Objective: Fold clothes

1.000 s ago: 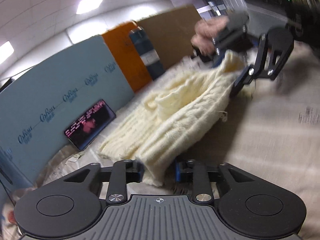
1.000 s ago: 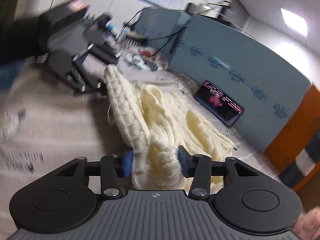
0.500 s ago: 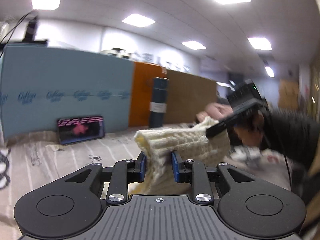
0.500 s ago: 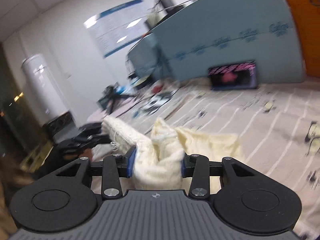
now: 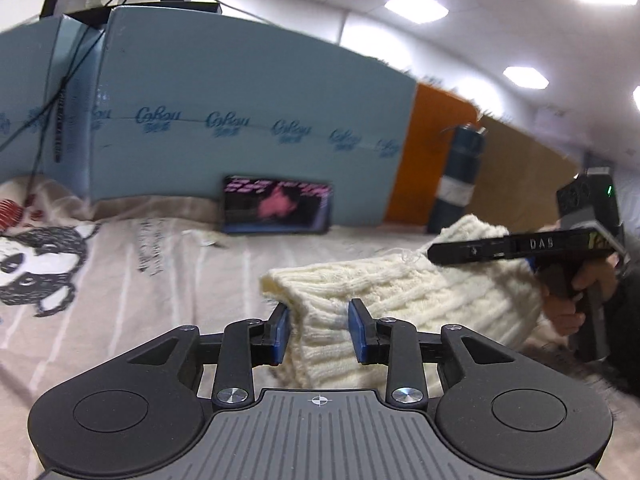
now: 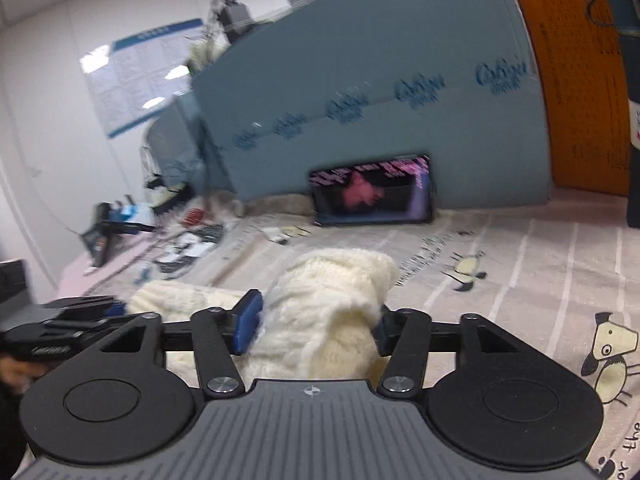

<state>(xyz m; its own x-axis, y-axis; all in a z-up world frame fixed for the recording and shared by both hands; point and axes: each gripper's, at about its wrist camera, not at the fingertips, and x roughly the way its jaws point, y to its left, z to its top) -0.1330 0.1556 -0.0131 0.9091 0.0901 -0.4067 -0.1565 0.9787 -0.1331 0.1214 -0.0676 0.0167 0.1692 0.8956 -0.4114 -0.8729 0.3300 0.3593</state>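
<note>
Left gripper (image 5: 318, 334): jaws have just been opening; a fold of the cream cable-knit sweater (image 5: 400, 292) sits between the blue pads (image 5: 282, 332). The left pad stands clear of the knit; the right pad touches or nearly touches it, so the hold looks released. Right gripper (image 6: 316, 326): jaws have just been opening as well, with a thick bunch of the same sweater (image 6: 320, 312) between them; the knit fills the gap and reaches both pads, and I cannot tell whether they still press on it or merely flank it. The sweater is bunched and stretched between the two grippers, low over the bed (image 5: 140, 280), near its front edge; whether its underside rests on the printed sheet (image 6: 520, 248) is hidden by the gripper bodies. In the left wrist view the right gripper (image 5: 520, 246) appears at the right, edge-on, against the far end of the sweater, with the person's hand (image 5: 576, 292) on its handle. At the bed's back edge a tablet (image 6: 372, 192) with a pink display leans against a blue foam board (image 5: 240, 100); an orange board (image 5: 432, 152) stands to its right, with a dark roll (image 5: 460, 176) in front. Both views are motion-blurred.
</note>
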